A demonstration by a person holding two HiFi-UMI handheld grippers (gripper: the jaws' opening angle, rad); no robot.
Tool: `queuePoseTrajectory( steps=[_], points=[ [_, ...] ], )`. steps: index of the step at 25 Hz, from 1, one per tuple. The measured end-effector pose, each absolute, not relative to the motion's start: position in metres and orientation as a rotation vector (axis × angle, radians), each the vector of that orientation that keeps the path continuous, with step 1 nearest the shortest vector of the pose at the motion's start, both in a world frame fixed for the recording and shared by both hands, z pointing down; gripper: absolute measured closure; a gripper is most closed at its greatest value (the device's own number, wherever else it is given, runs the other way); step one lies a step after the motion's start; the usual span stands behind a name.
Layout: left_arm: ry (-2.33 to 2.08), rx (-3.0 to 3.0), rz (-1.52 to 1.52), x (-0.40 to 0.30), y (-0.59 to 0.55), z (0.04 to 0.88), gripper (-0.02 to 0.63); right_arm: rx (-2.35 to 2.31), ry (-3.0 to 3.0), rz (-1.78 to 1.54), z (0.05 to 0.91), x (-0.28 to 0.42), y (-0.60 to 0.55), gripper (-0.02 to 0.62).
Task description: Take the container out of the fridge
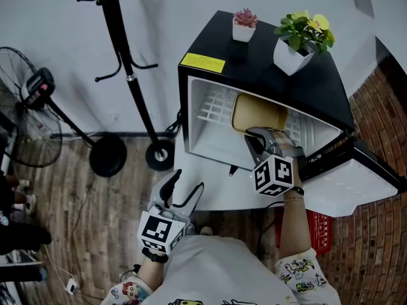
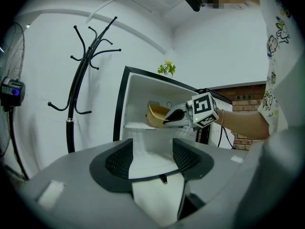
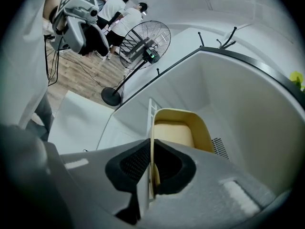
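Observation:
A tan-yellow container (image 1: pixel 257 113) sits on the white wire shelf inside the open black mini fridge (image 1: pixel 254 72). My right gripper (image 1: pixel 255 140) reaches into the fridge and is shut on the container's near rim. In the right gripper view the thin rim of the container (image 3: pixel 178 132) runs between the pads of the right gripper (image 3: pixel 151 163). My left gripper (image 1: pixel 186 184) hangs lower, in front of the fridge, open with nothing between its fingers. The left gripper view shows the left gripper (image 2: pixel 152 156) facing the container (image 2: pixel 157 112) and the right gripper (image 2: pixel 174 117).
Two potted plants (image 1: pixel 245 24) (image 1: pixel 299 40) stand on the fridge top. The fridge door (image 1: pixel 356 176) hangs open at the right. A black coat stand (image 1: pixel 127 62) and a floor fan (image 1: pixel 28 107) stand left of the fridge. A red item (image 1: pixel 318 230) lies below the door.

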State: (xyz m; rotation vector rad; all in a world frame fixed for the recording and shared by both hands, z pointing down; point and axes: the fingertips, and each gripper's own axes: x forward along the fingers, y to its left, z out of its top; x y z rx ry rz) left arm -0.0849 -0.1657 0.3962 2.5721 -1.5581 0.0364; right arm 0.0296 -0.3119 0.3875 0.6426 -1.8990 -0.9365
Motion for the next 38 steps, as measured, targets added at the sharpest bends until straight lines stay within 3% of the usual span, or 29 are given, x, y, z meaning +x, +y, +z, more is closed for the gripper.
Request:
queuePoseTrajectory(
  steps=[38],
  points=[
    [-1.528,2.616,0.08,-0.069,-0.13,0.39,0.38,0.74,-2.056,-0.812,0.399,0.046,-0.205,0.579]
  ],
)
